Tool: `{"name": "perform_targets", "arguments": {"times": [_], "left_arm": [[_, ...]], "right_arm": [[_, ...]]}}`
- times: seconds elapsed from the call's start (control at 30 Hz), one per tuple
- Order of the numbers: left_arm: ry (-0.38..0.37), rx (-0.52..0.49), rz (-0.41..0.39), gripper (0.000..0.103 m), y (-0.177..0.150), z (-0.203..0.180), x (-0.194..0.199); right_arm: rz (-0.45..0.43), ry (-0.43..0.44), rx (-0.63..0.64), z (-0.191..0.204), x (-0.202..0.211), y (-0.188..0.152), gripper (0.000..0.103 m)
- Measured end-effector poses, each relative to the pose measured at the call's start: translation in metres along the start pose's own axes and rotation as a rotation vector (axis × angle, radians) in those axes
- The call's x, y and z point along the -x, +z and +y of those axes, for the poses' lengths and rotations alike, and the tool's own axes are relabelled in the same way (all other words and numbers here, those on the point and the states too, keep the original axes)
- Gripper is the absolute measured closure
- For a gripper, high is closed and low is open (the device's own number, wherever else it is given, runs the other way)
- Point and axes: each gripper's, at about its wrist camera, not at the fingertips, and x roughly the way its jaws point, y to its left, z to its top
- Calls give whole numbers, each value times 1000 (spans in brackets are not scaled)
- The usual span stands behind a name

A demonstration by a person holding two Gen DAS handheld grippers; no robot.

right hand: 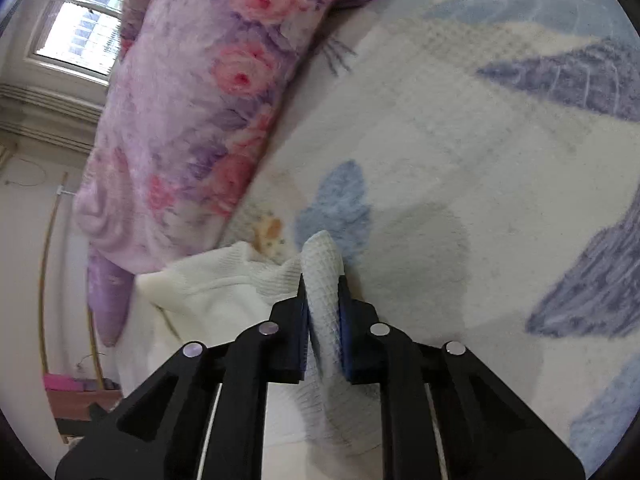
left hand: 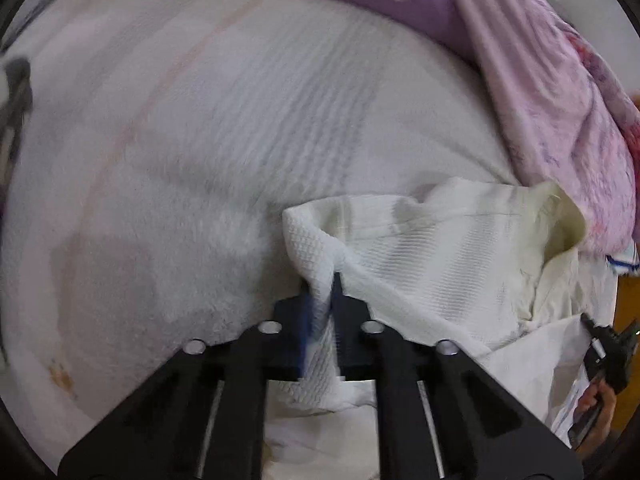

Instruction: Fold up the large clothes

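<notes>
Left gripper [left hand: 322,280]: angled steeply down, clamped on a fold of the white garment [left hand: 440,248].
Right gripper [right hand: 322,280]: tilted down, pinching another fold.
Garment: bunched on the bed [right hand: 460,168], beside the floral quilt [right hand: 192,112].
Hidden: garment's lower part, behind the grippers.

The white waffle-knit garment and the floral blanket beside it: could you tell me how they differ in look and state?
The white waffle-knit garment is plain, with a gridded weave; the floral blanket is plush, pink and lilac with roses. The garment is pinched by the right gripper and left gripper; the blanket lies bunched and ungripped. Both rest on the bed cover.
</notes>
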Motion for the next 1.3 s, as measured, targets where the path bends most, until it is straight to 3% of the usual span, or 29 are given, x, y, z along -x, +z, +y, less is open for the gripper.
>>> {"name": "perform_targets", "arguments": {"times": [0.2, 0.3, 0.43, 0.6, 0.63, 0.7, 0.77, 0.83, 0.9, 0.93, 0.97, 1.0, 1.23, 1.3], "left_arm": [[-64, 16, -131, 97, -26, 5, 73], [-61, -5, -170, 97, -62, 9, 116], [-35, 52, -166, 97, -109, 28, 147], [79, 175, -74, 103, -183, 72, 157], [84, 199, -54, 103, -194, 81, 156], [63, 248, 1, 103, -217, 97, 154], [54, 312, 18, 103, -235, 107, 155], [-45, 403, -1, 102, -245, 114, 161], [-132, 469, -20, 85, -248, 115, 164], [-142, 491, -36, 77, -246, 113, 166], [-141, 502, -55, 49, -242, 110, 166], [-137, 508, -70, 27, -236, 106, 166], [-238, 427, -140, 25, -210, 65, 171], [-243, 396, -177, 15, -205, 53, 176]], "right_arm": [[-101, 164, 94, 15, 94, -26, 94], [-110, 179, 154, 13, 139, -54, 94], [-94, 148, 163, -7, 182, -100, 94], [34, 40, 116, -53, 201, -160, 93], [83, -23, 138, -60, 199, -175, 89], [168, -122, 111, -76, 192, -192, 86], [196, -147, 48, -91, 195, -203, 85], [201, -125, -50, -107, 202, -209, 83], [180, -60, -152, -115, 210, -210, 77], [165, -34, -188, -115, 214, -210, 66], [147, -14, -223, -114, 215, -208, 57], [126, 5, -249, -111, 216, -207, 42], [53, 114, -574, -105, 180, -210, 41], [39, 97, -647, -108, 176, -209, 40]]}}
